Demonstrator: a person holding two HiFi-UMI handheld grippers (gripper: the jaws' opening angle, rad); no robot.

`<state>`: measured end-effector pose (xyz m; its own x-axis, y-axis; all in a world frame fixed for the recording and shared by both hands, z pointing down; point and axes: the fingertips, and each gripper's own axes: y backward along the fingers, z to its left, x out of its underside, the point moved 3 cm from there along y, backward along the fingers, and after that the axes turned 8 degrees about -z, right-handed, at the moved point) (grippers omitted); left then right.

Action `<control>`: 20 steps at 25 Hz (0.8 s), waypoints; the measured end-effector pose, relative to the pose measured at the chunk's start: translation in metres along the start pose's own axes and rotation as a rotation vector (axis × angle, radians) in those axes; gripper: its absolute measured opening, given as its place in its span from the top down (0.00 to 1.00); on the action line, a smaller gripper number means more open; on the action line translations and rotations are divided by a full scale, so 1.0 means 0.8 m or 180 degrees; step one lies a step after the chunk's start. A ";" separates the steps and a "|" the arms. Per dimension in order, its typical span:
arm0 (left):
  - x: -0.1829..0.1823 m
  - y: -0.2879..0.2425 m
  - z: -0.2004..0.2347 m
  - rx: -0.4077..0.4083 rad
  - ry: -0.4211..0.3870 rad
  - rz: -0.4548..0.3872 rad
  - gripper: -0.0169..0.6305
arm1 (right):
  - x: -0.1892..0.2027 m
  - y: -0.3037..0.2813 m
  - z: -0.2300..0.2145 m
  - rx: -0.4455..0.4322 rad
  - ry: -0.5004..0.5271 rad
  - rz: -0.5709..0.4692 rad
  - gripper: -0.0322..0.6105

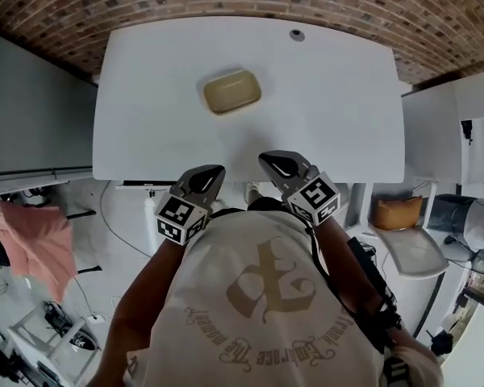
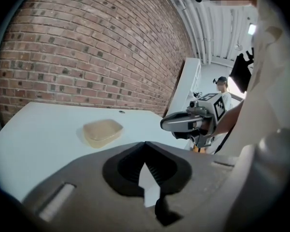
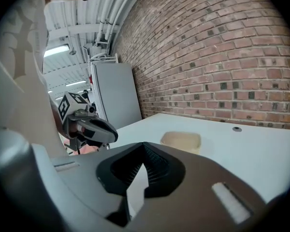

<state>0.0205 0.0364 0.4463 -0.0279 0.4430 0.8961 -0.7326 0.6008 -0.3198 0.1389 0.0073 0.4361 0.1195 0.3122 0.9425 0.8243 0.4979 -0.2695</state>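
Dish (image 1: 232,91), tan, shallow, mid-worktop (image 1: 339,95), long axis roughly left to right, lying well ahead of and between left tool (image 1: 210,176) and right tool (image 1: 276,164), both pressed together, empty, neither clearly nearer.

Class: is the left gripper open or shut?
Shut. In the left gripper view, the left gripper has its tips touching, with nothing between; only the white table shows behind.

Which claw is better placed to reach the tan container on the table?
Probably right: the right claw reaches further over the white table toward the tan container; the left claw is further back. Both are shut, empty.
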 end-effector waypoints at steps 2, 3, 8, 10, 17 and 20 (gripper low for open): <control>-0.007 -0.017 0.003 -0.0016 -0.0026 0.0026 0.97 | -0.004 -0.007 -0.022 -0.0047 -0.0004 0.0006 0.94; -0.010 -0.024 0.005 -0.0037 -0.0030 0.0039 0.97 | -0.006 -0.011 -0.032 -0.0077 0.0003 0.0012 0.94; -0.021 -0.047 0.023 -0.0269 0.0021 0.0049 0.97 | -0.009 -0.032 -0.076 -0.0300 0.0174 0.0165 0.94; -0.022 -0.053 0.029 -0.0368 0.0088 0.0046 0.97 | -0.007 -0.042 -0.090 -0.0403 0.0276 0.0266 0.94; -0.027 -0.054 0.043 -0.0795 0.0382 0.0013 0.97 | -0.007 -0.075 -0.121 -0.0836 0.0437 0.0500 0.94; -0.027 -0.048 0.044 -0.0933 0.0444 -0.0022 0.97 | -0.004 -0.086 -0.127 -0.0938 0.0483 0.0573 0.94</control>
<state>0.0251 -0.0196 0.4498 0.0846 0.5129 0.8542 -0.5048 0.7612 -0.4071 0.1378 -0.1102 0.4719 0.3396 0.2390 0.9097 0.9038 0.1848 -0.3859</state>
